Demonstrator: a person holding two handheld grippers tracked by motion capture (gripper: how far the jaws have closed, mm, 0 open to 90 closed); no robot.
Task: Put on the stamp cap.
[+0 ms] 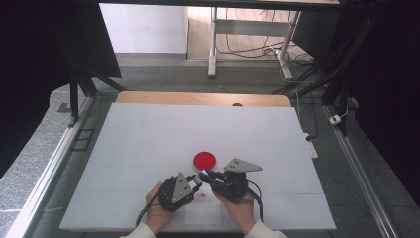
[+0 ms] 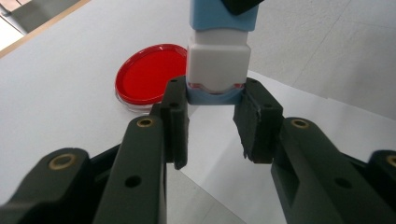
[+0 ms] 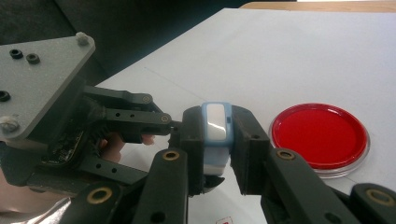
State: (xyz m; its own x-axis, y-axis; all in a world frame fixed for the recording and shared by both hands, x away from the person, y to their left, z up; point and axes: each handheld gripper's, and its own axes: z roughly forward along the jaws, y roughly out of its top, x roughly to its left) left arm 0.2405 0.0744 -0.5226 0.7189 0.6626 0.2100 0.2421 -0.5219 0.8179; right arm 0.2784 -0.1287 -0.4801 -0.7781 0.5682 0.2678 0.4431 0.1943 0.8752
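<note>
A small blue and white block is held between both grippers just above the table. My left gripper is shut on its blue lower end, one pad against each side. My right gripper is shut on the other end of the block. In the high view the left gripper and right gripper meet tip to tip at the near middle of the table. A round red dish lies flat just beyond them, also seen as the dish and dish.
The white table top stretches wide on all sides. A sheet of white paper lies under the grippers, and a tiny red speck sits near the front edge. Dark floor, rails and cables surround the table.
</note>
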